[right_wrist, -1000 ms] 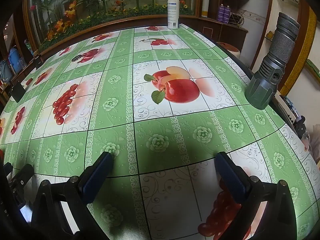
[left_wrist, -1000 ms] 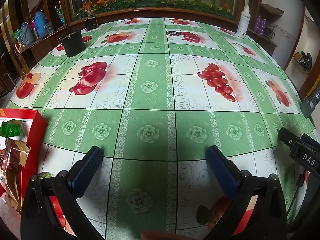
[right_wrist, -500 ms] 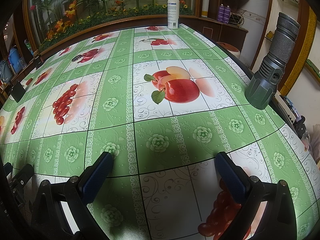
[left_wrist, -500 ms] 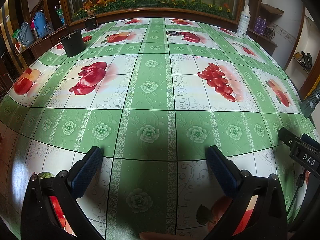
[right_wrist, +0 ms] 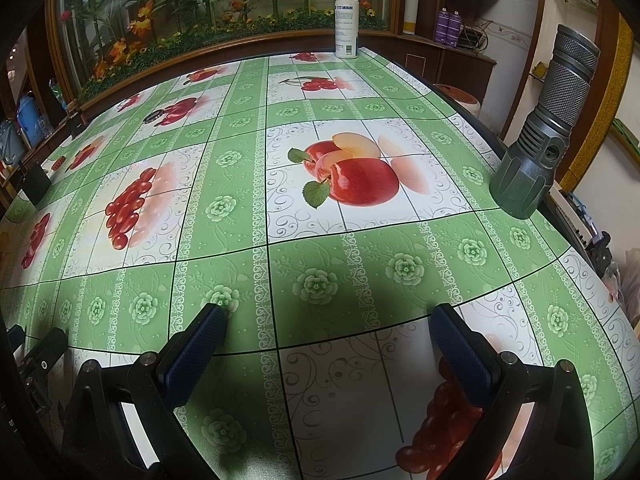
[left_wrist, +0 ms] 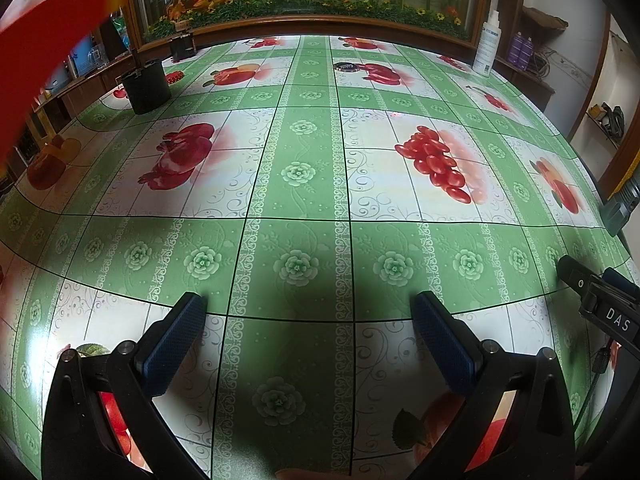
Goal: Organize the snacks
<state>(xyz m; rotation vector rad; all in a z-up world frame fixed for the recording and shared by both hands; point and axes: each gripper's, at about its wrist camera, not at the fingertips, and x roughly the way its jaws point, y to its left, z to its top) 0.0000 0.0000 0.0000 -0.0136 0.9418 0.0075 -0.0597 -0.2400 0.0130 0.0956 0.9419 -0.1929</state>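
Note:
My left gripper point(left_wrist: 306, 312) is open and empty, low over the green fruit-print tablecloth point(left_wrist: 304, 184). My right gripper point(right_wrist: 328, 322) is open and empty too, over the same cloth point(right_wrist: 320, 280). A red box point(left_wrist: 52, 36) shows as a blurred red band at the upper left of the left wrist view, raised off the table. No snacks are in view. The right gripper's body point(left_wrist: 600, 300) shows at the right edge of the left wrist view.
A black cup point(left_wrist: 145, 86) stands at the far left, a small round dark lid point(left_wrist: 346, 66) at the far middle, a white bottle point(right_wrist: 346, 24) at the far edge, and a grey flashlight point(right_wrist: 548, 124) stands head-down at the table's right edge.
The red box with snacks at the lower left a second ago left the table. It now shows as a blurred red band at the upper left. Both grippers stayed still.

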